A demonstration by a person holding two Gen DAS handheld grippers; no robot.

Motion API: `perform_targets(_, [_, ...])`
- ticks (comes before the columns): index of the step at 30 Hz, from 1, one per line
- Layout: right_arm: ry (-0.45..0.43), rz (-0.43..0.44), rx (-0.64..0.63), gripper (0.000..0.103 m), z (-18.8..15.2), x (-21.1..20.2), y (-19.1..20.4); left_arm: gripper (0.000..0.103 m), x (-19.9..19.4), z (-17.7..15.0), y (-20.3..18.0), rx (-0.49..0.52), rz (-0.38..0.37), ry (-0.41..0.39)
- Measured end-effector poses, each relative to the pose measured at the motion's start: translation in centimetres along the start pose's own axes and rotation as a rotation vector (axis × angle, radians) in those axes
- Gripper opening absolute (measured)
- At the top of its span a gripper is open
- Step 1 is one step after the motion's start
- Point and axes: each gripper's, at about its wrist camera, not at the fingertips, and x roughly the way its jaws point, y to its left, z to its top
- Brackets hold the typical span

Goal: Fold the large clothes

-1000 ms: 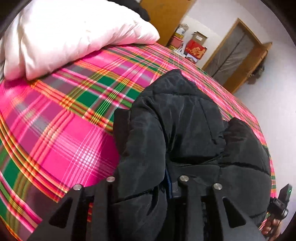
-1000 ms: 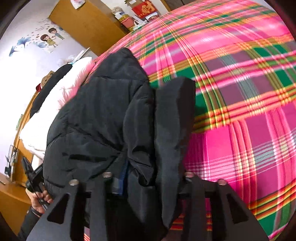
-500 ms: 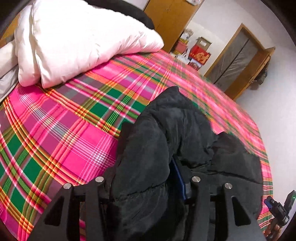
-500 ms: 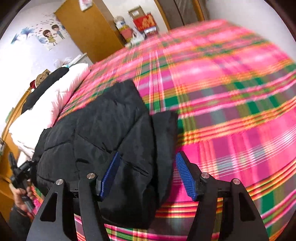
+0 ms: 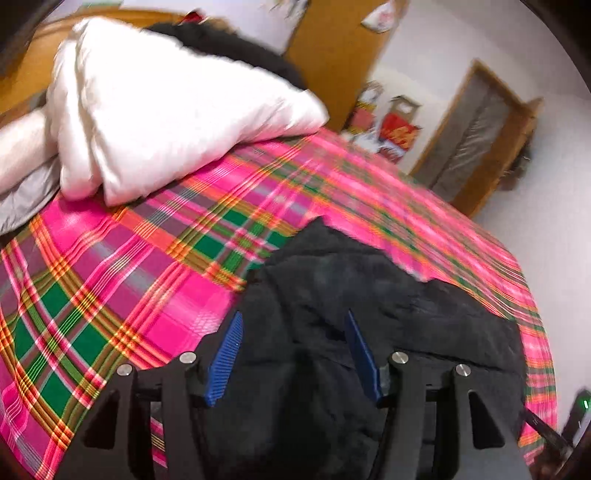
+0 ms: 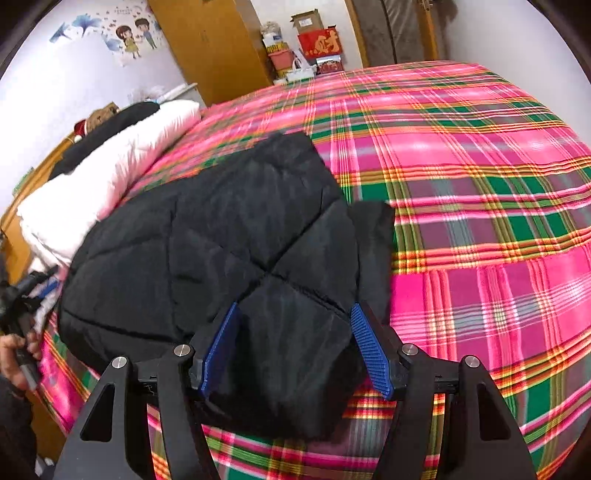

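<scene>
We see the left gripper [image 5: 293, 354] with its jaws opening: the blue ribbed pads [image 5: 224, 363] stand apart on either side of a fold of the black padded jacket [image 5: 332, 295], and neither pad presses on the cloth. The right gripper [image 6: 293, 347] has its jaws spread wide too, its blue pads [image 6: 369, 354] flanking a corner of the same jacket [image 6: 229, 236] without squeezing it.

The jacket lies folded into a thick bundle on the near part of the bed, resting on a bedspread [image 6: 480, 184] of pink, green and orange plaid. Beyond it, toward the head of the bed, we find a white duvet [image 5: 166, 110] heaped up, with something dark lying along its top. At the left edge of the right wrist view, a hand [image 6: 14, 354] holds the handle of the other gripper.

Around the bed we make out a wooden wardrobe [image 6: 210, 44], a wood-framed door [image 5: 476, 140], and stacked boxes [image 6: 310, 40] on the floor. A red box [image 6: 319, 42] bears a large gold Chinese character. On the white wall is a cartoon sticker [image 6: 135, 35] of two children.
</scene>
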Motion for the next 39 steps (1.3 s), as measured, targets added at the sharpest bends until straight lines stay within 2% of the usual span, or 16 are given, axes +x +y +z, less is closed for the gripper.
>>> perform_targets(2, [0.021,-0.009,0.000,0.063,-0.2,1.0,-0.1,0.059,0.3,-1.1,-1.2,0.062,-0.005,0.012])
perform_targets(3, [0.028,-0.011,-0.001,0.063,-0.2,1.3,-0.2,0.059,1.3,-1.6,-1.7,0.095,0.009,0.046])
perform_targets(6, [0.038,-0.017,-0.003,0.063,0.1,1.2,-0.2,0.059,4.5,-2.5,-1.6,0.085,0.049,0.141])
perform_targets(10, [0.024,-0.026,-0.023,0.063,0.0,-0.9,0.3,0.058,3.3,-2.2,-2.3,0.057,0.045,0.120])
perform_targets(14, [0.015,-0.013,-0.034,0.063,-0.8,-3.6,1.1,0.058,0.2,-2.8,-4.8,0.116,0.077,0.112])
perform_targets(27, [-0.082,-0.001,-0.113,0.063,-6.6,-15.6,5.8,0.059,-14.1,-8.0,-11.6,0.152,0.019,0.052])
perform_targets(33, [-0.102,0.007,-0.132,0.063,-9.3,-19.0,6.9,0.061,-19.4,-10.7,-13.4,0.174,0.016,0.022])
perform_targets(39, [-0.106,0.016,-0.149,0.064,-11.6,-20.9,7.8,0.061,-22.5,-13.0,-14.3,0.194,0.020,0.026])
